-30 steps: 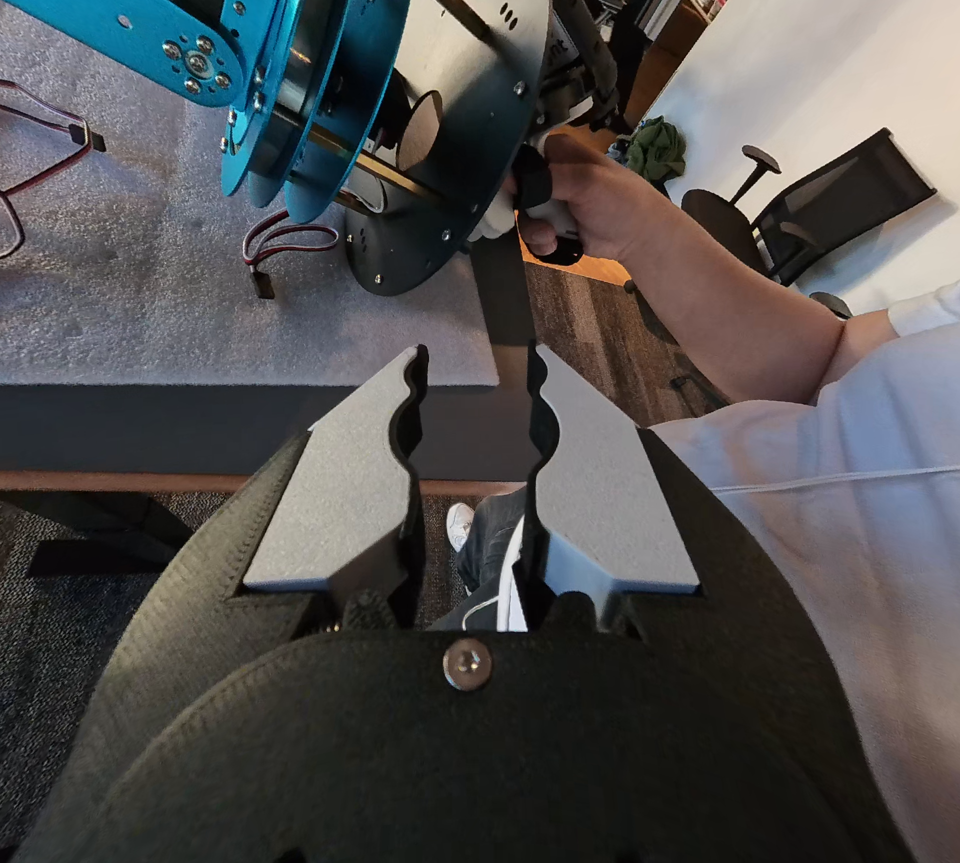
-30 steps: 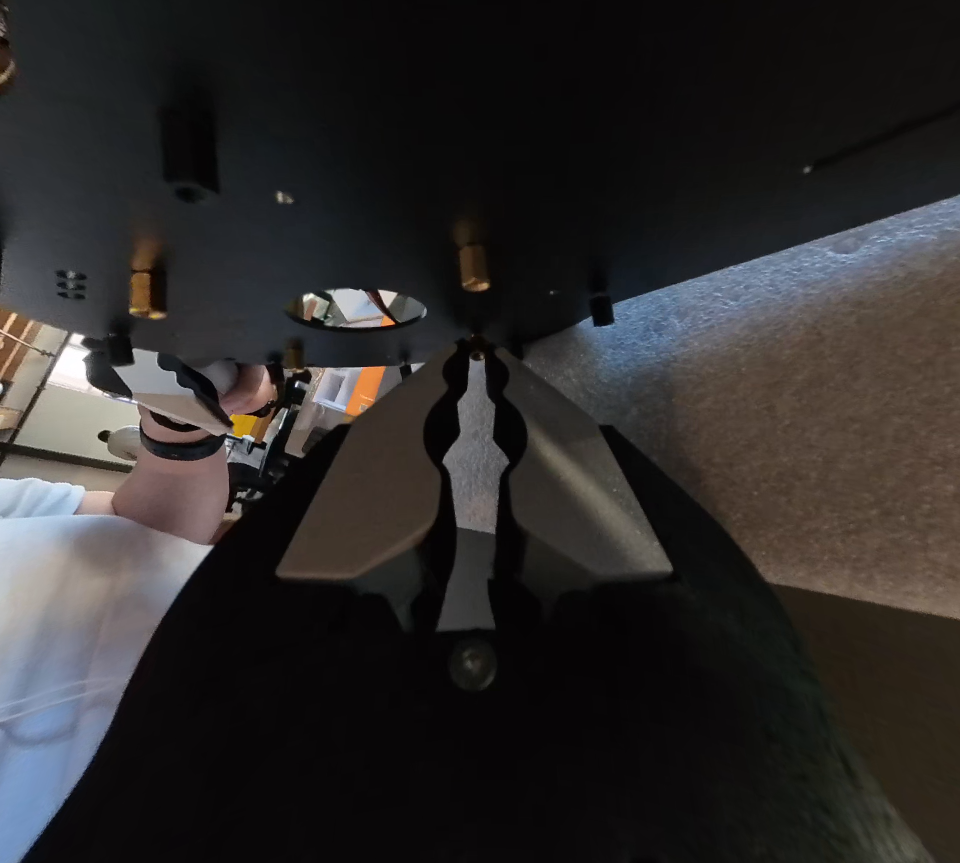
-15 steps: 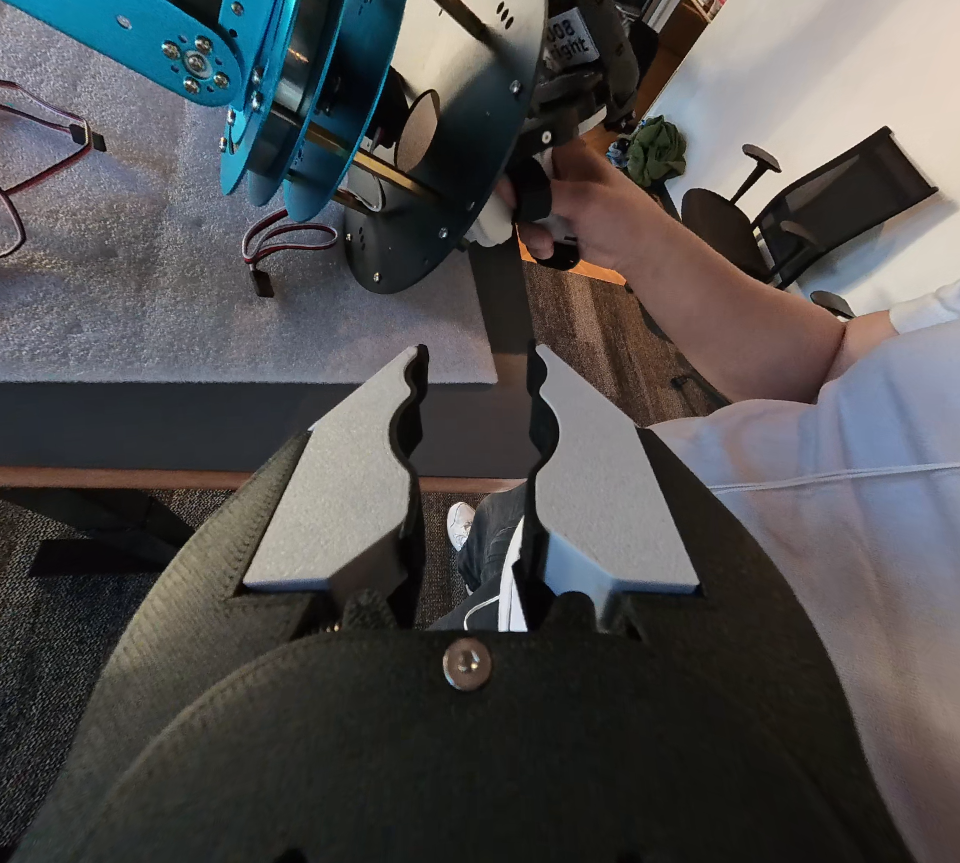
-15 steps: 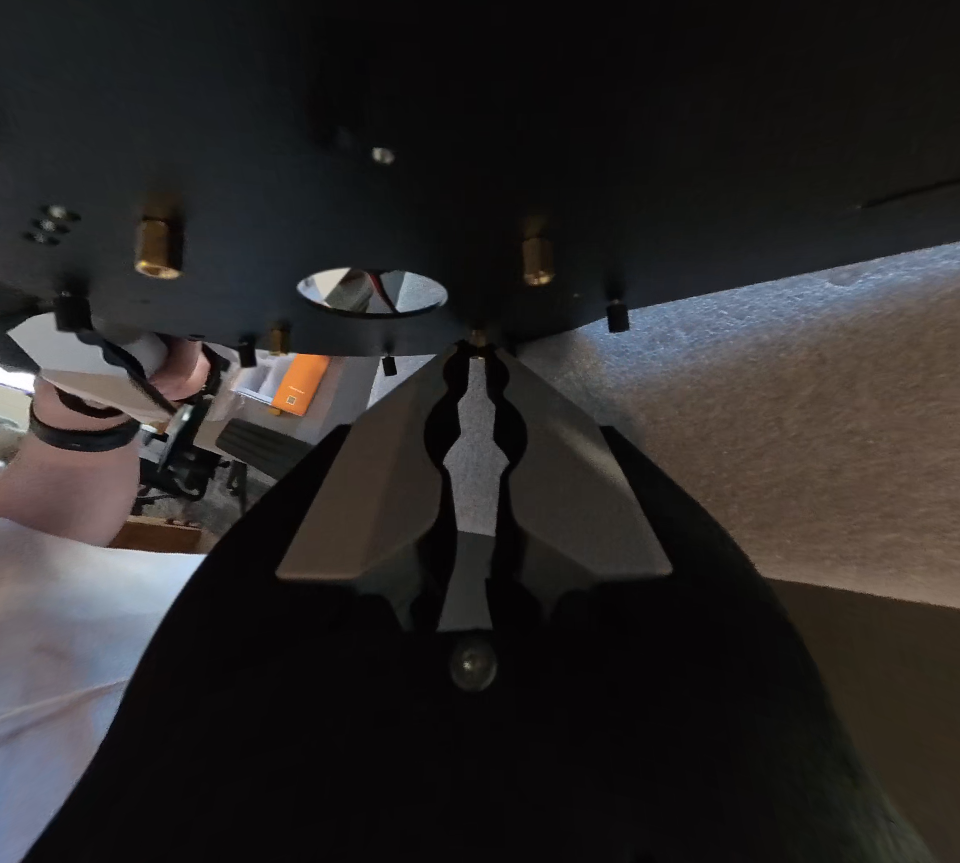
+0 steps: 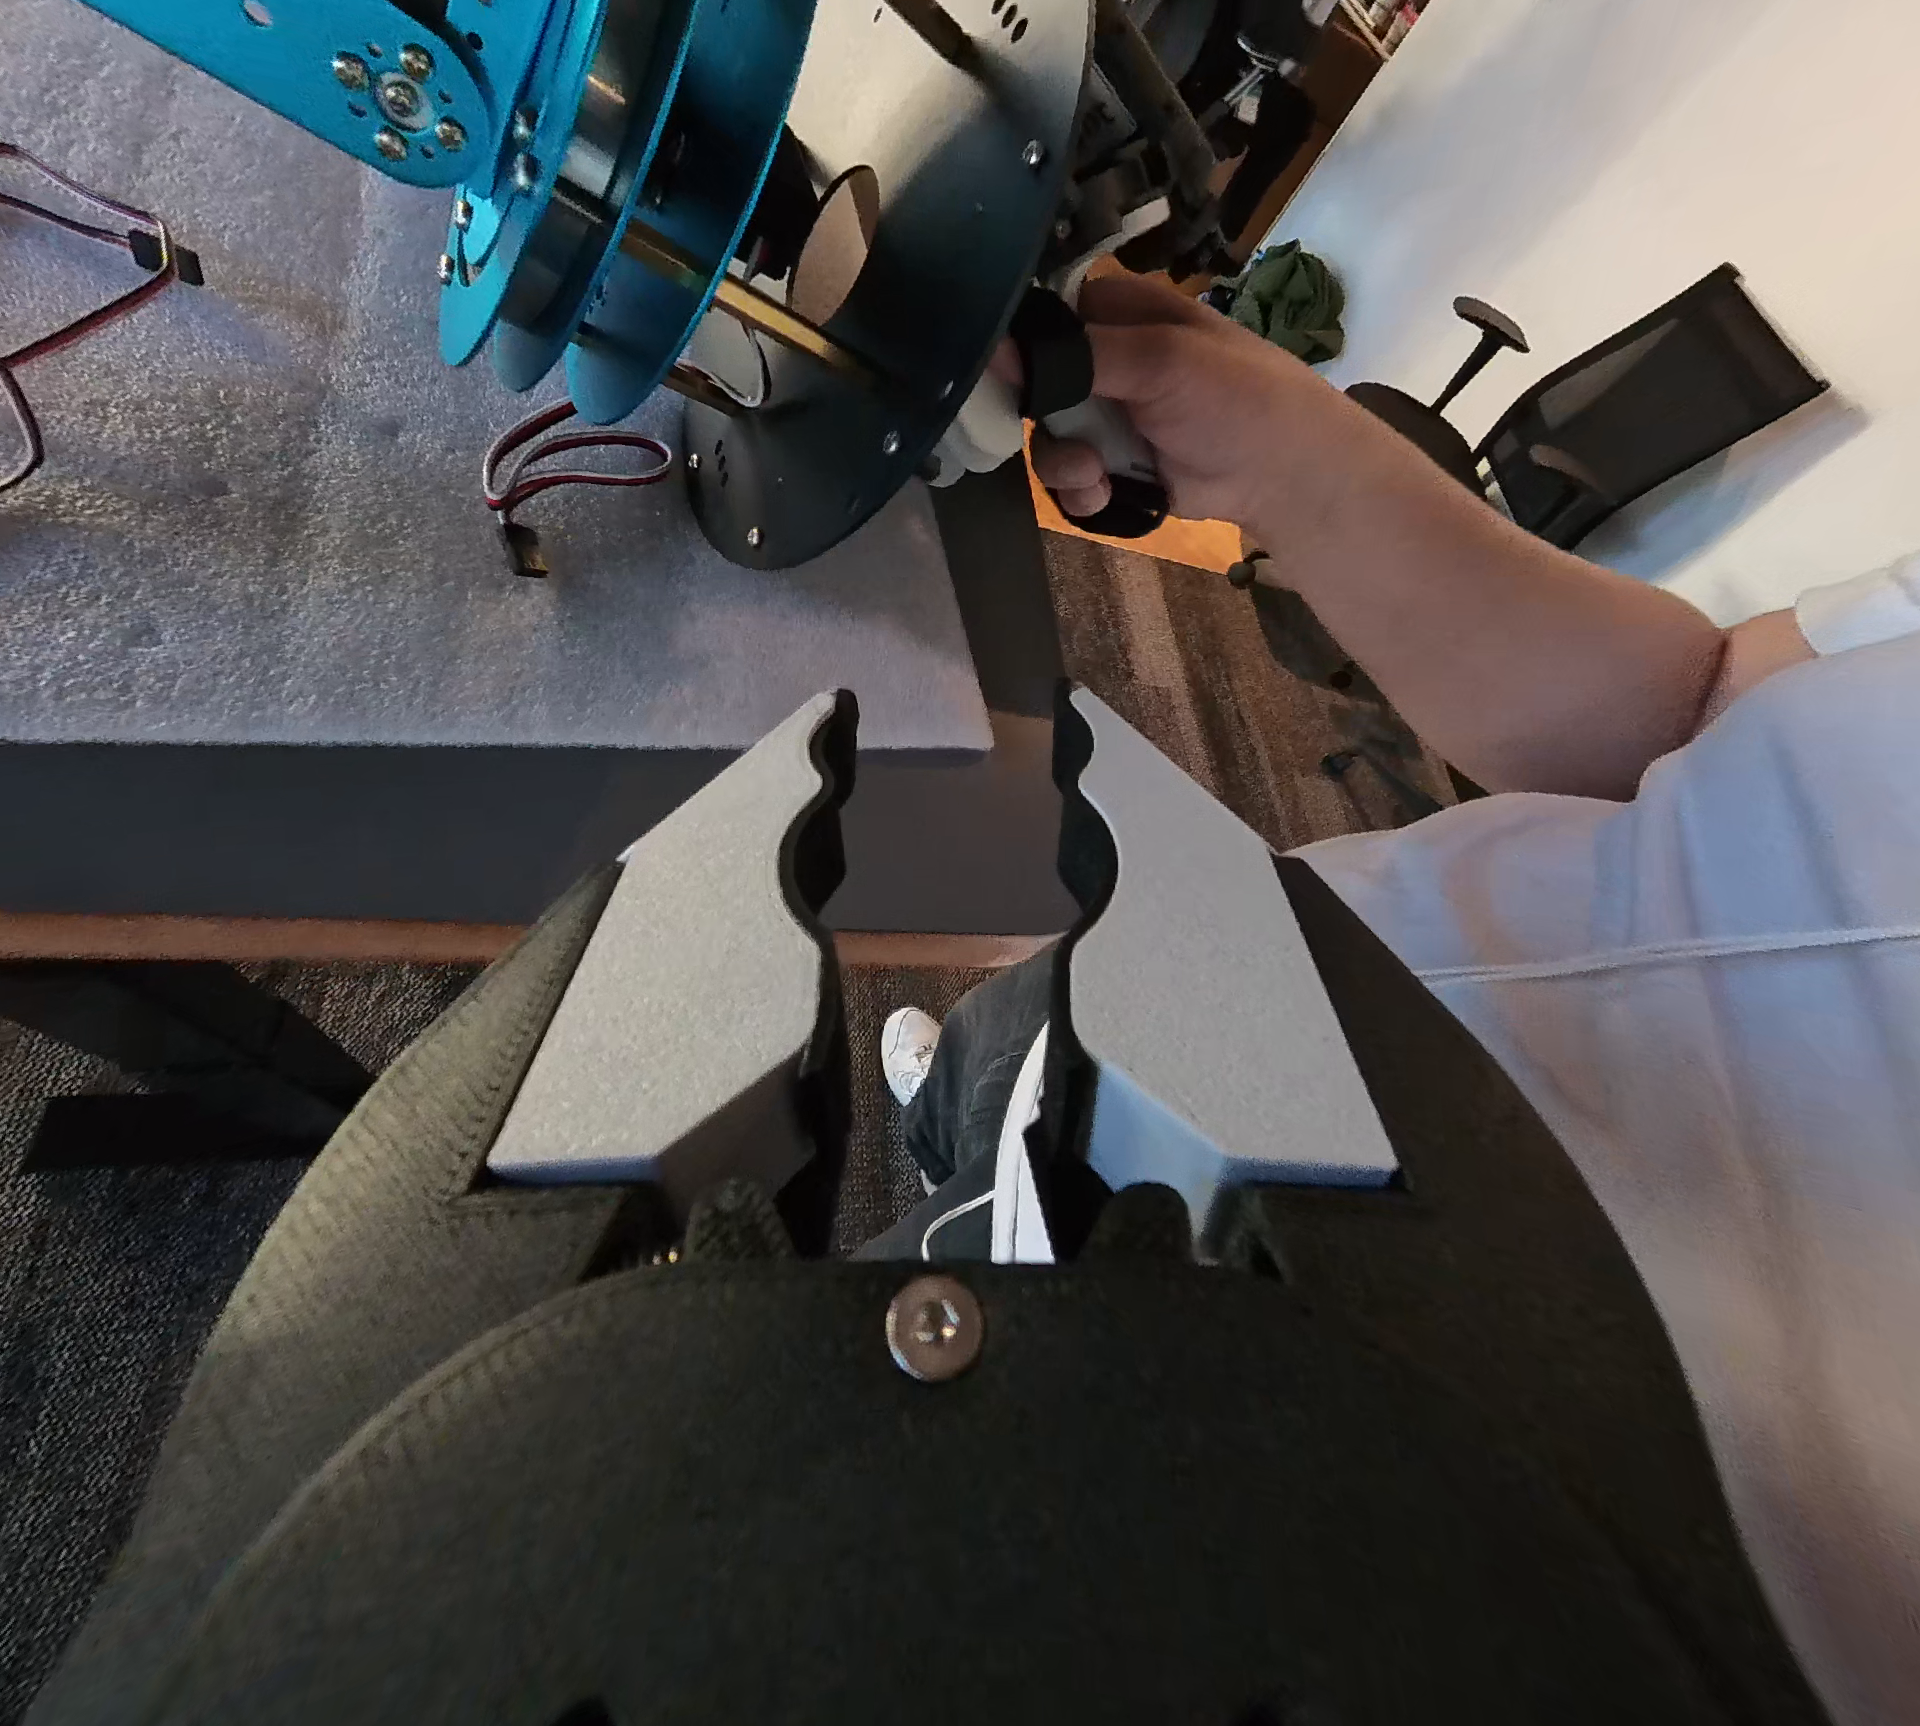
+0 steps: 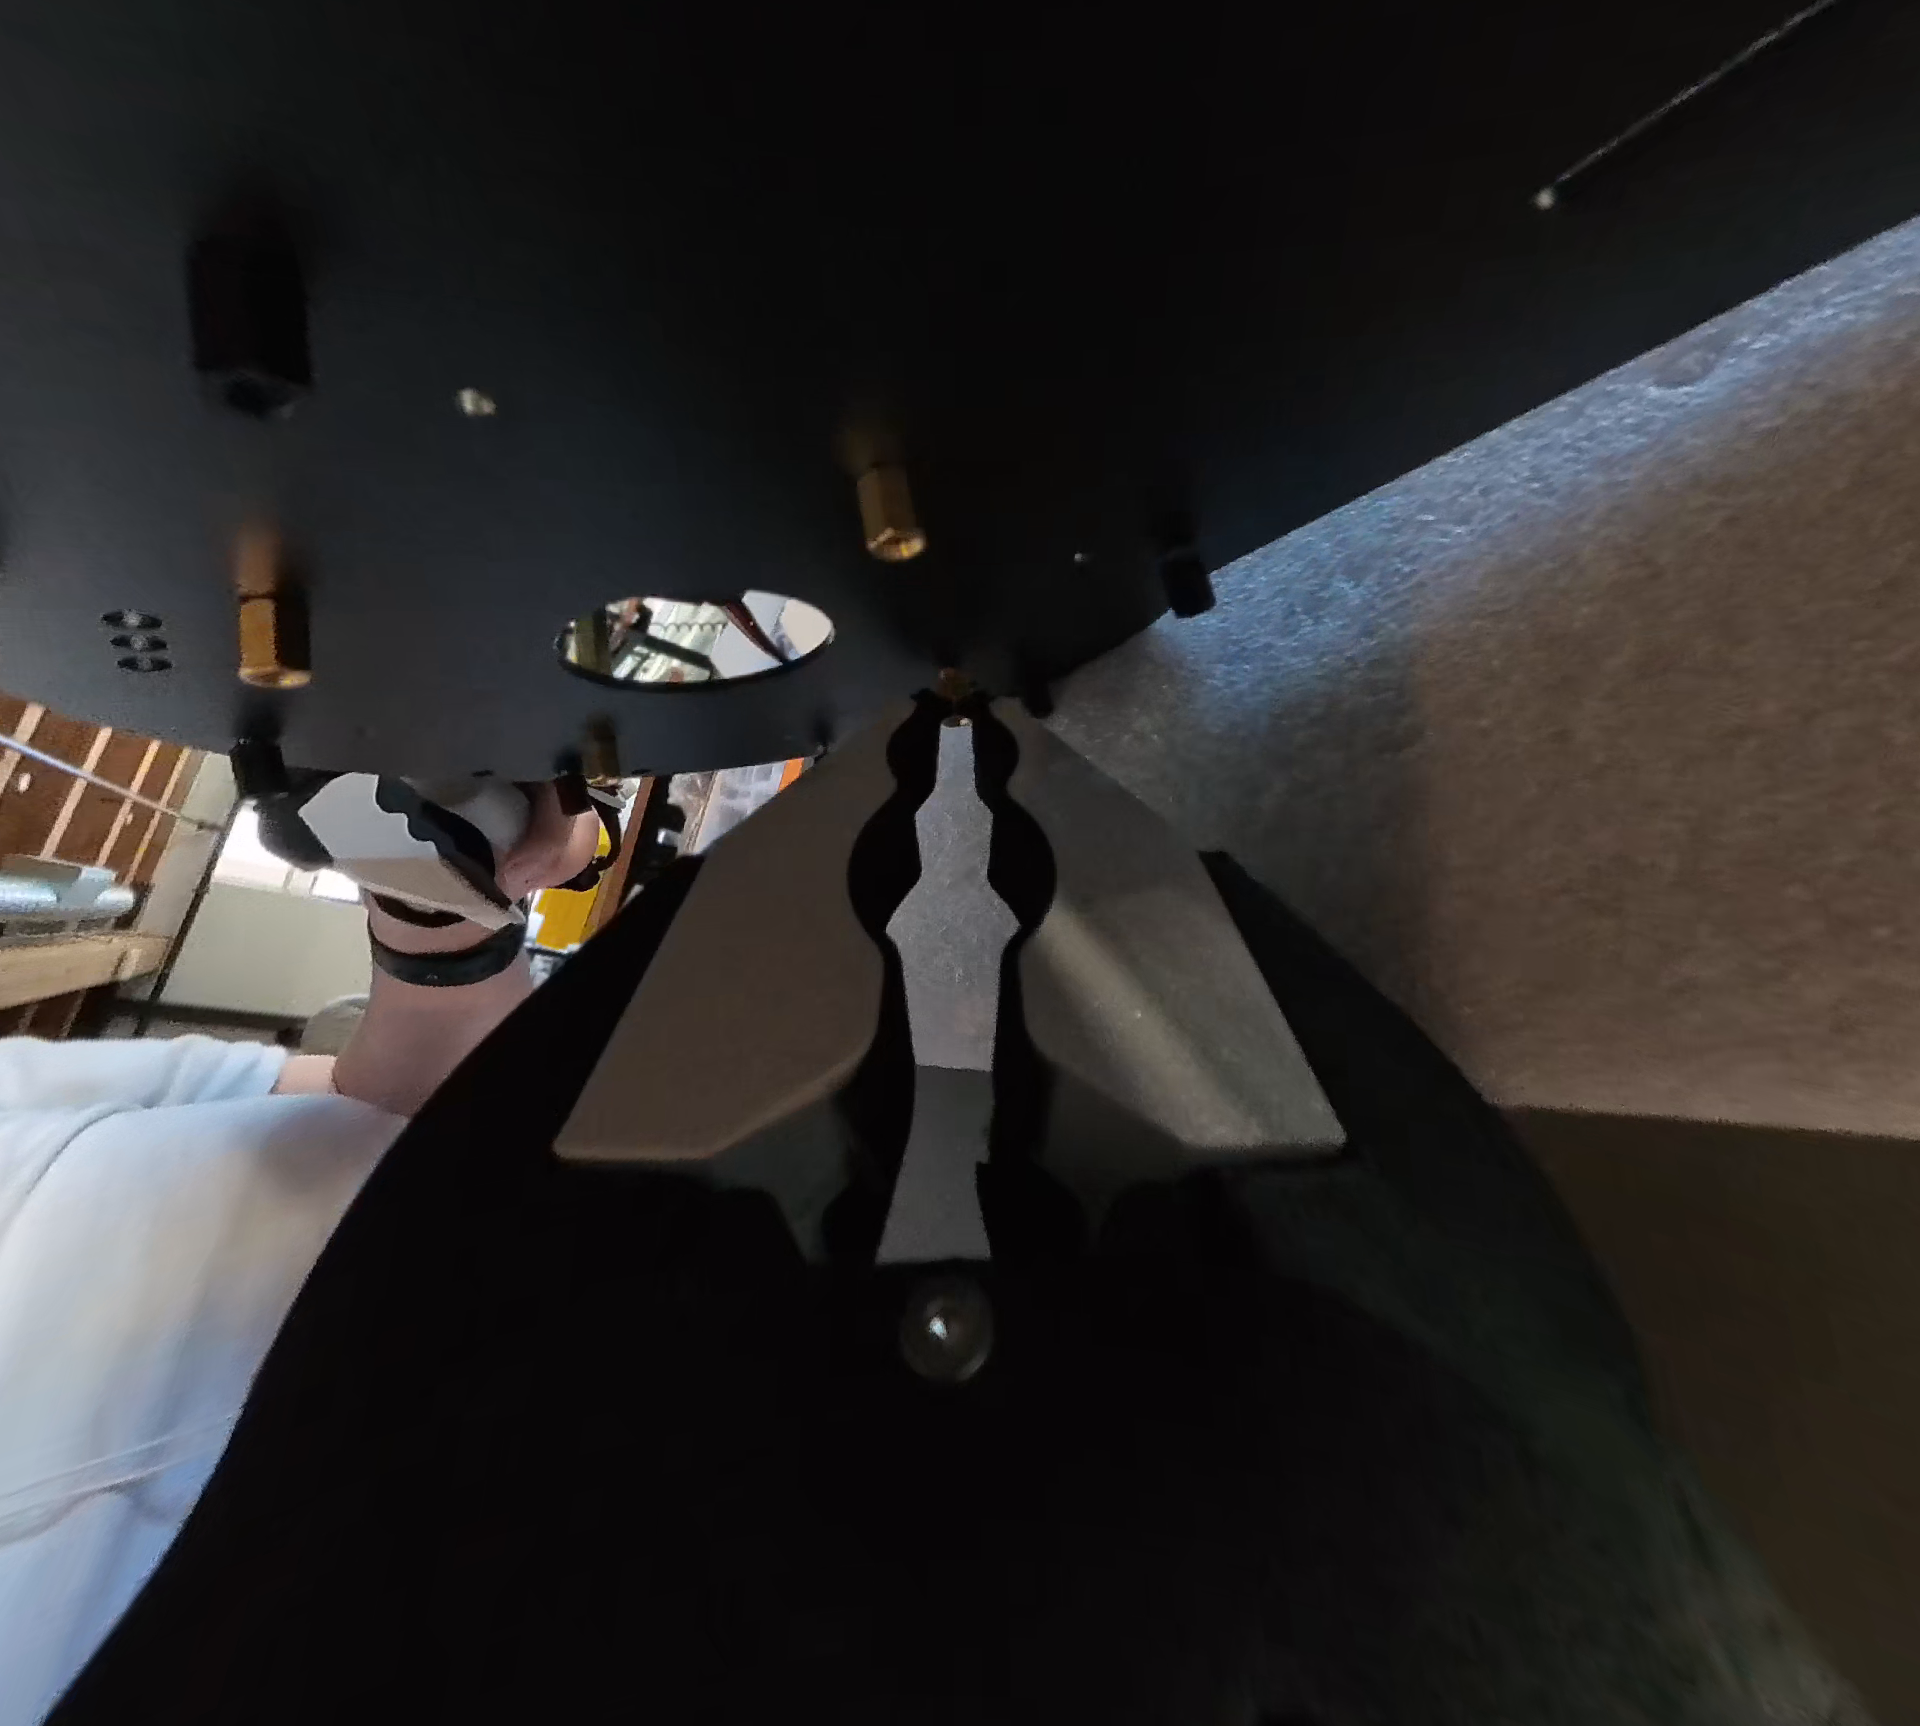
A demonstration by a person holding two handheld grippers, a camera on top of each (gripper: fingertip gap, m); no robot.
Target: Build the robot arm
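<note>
A blue and black robot-arm base lies on its side on a grey foam mat [image 5: 260,585]. Its round black bottom plate [image 5: 935,149] fills the top of the right wrist view [image 6: 727,222], with several brass standoffs [image 6: 883,502] standing out of it. My right gripper [image 6: 953,712] is shut on a small brass standoff [image 6: 953,694] at the plate's rim. A hand [image 5: 1195,409] holds that gripper behind the plate. My left gripper [image 5: 954,702] is open and empty, off the mat's front edge, well short of the plate.
Blue discs [image 5: 623,66] and a blue bracket [image 5: 260,14] join the black plate. Servo cables [image 5: 561,471] lie on the mat. A person in a white shirt [image 5: 1662,1053] is at the right. A black office chair [image 5: 1642,398] stands by the wall. The left gripper shows in the right wrist view [image 6: 395,835]. Tip to tip, the grippers are about 12 cm apart. The blue bracket [image 5: 260,14] is about 12 cm from both grippers' fingertips.
The right gripper rolled one way and back while staying shut on the standoff at the plate's rim. The hand shifted slightly. The left gripper has not moved.
</note>
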